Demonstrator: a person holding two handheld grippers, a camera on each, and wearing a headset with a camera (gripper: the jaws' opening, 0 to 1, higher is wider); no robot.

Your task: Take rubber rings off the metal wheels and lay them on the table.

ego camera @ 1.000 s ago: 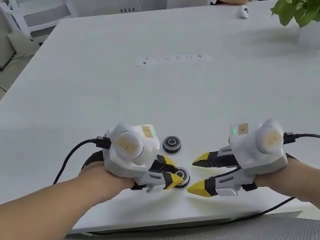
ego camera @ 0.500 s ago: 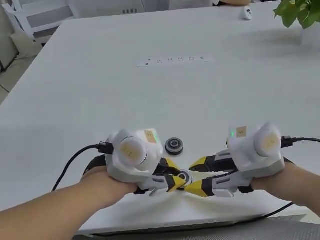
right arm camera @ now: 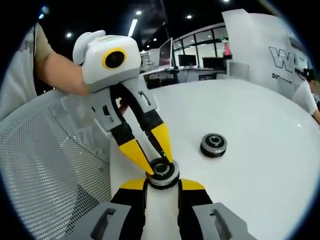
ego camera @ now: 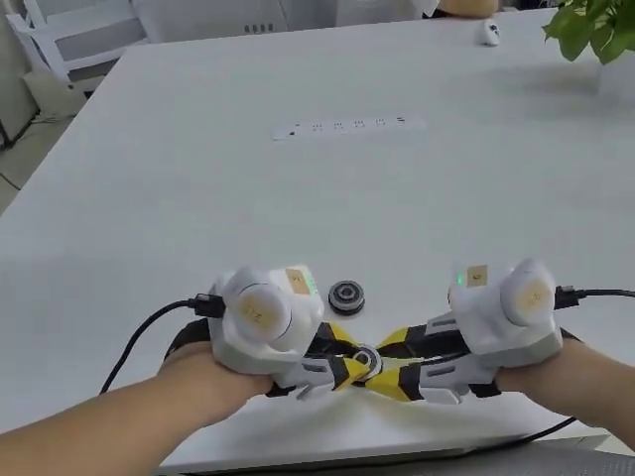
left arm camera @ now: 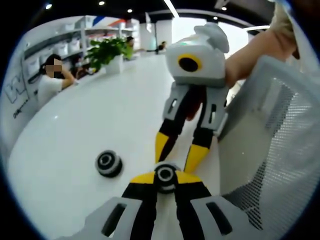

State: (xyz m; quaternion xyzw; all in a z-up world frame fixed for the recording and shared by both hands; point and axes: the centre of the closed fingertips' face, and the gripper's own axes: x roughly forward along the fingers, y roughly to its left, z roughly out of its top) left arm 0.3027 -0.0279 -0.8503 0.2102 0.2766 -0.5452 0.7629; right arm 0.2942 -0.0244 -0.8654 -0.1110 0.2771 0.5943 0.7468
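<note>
— Where's the metal wheel [ego camera: 363, 358]?
— Just on the person's side of the spare wheel [ego camera: 346, 294], which lies flat on the table [ego camera: 198, 178].
— The grippers?
— The left gripper [left arm camera: 165, 178] is clamped on it, and the right gripper [right arm camera: 163, 184] pinches it from the opposite side.
</note>
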